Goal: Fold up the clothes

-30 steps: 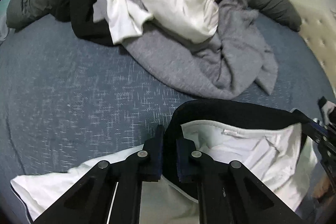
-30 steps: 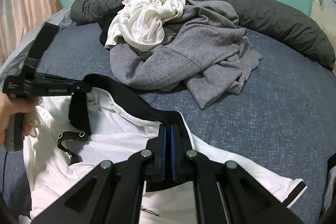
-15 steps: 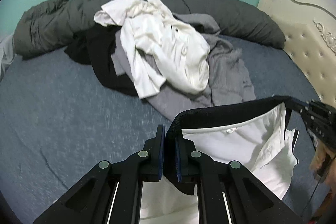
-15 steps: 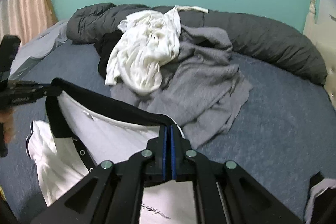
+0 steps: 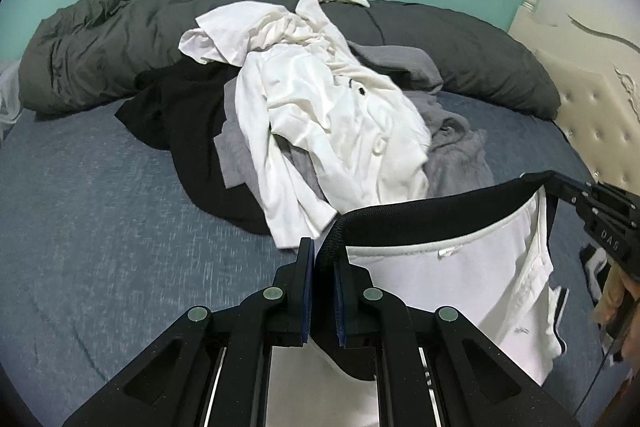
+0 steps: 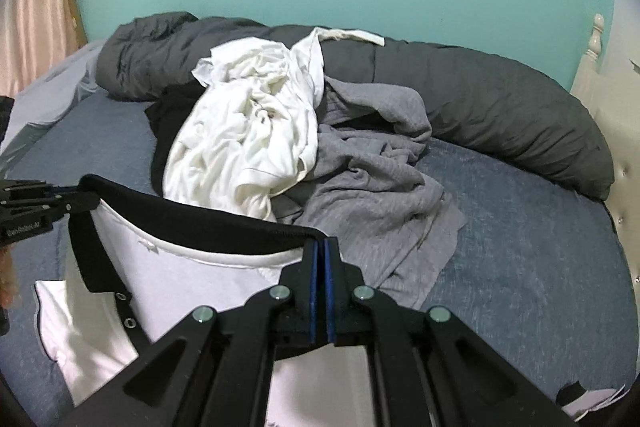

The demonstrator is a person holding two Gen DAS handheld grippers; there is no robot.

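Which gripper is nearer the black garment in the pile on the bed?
Left. The black garment lies on the pile's left side, ahead-left of the left gripper. The right gripper faces the grey sweater side, with the white shirt between.

Bed (image 5: 100, 227) in blue-grey sheet, bearing dark grey duvet (image 5: 100, 47) along far edge and, near middle, heap of white (image 5: 340, 119), grey (image 6: 380, 195) and black clothes (image 5: 192, 131).

Matt ribbed-knit collar (image 5: 432, 211); smooth white cloth shirt (image 5: 460, 291).
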